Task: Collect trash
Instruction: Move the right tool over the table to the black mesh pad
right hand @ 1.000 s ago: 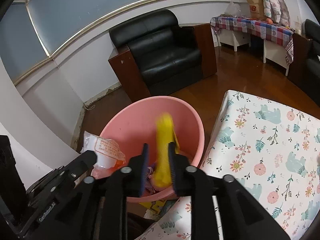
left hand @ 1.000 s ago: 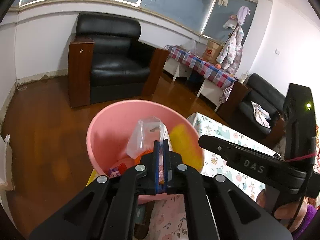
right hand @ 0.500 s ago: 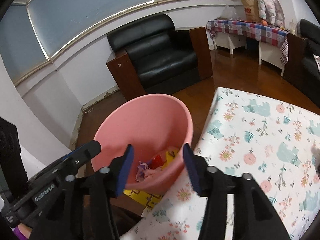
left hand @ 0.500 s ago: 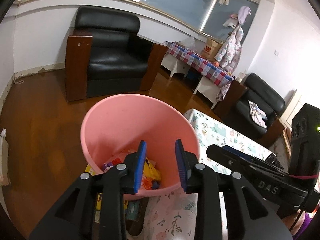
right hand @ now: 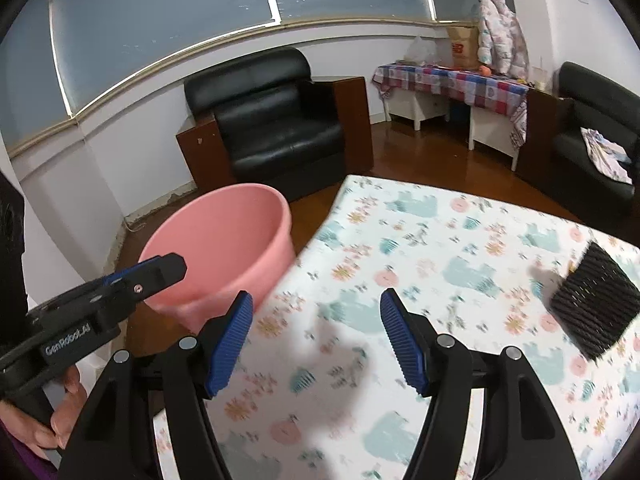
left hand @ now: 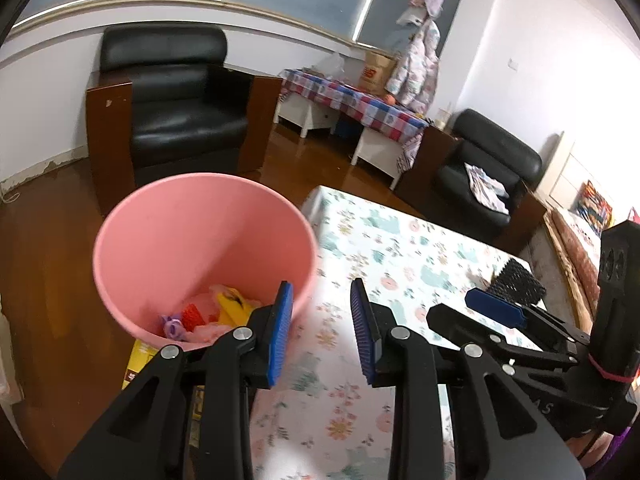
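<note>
Two grippers: both empty now, over the near corner of the flowered table.
L gripper: jaws spread, nothing between; a sec ago pinched shut on a clear wrapper above the pink bin.
R gripper: jaws opening wider, nothing between; a sec ago it held a yellow piece over the bin.
Trash: yellow, red, purple and clear bits lie at the bin bottom (so both drops landed).
Bin pos: on the floor, just beside the table's left edge.
Views: both have swung from the bin toward the table.
Left on table: black mesh object, far right of the bin; can't tell if it's trash.
Meaning: drop-off step done; prob. next is another pickup.
</note>
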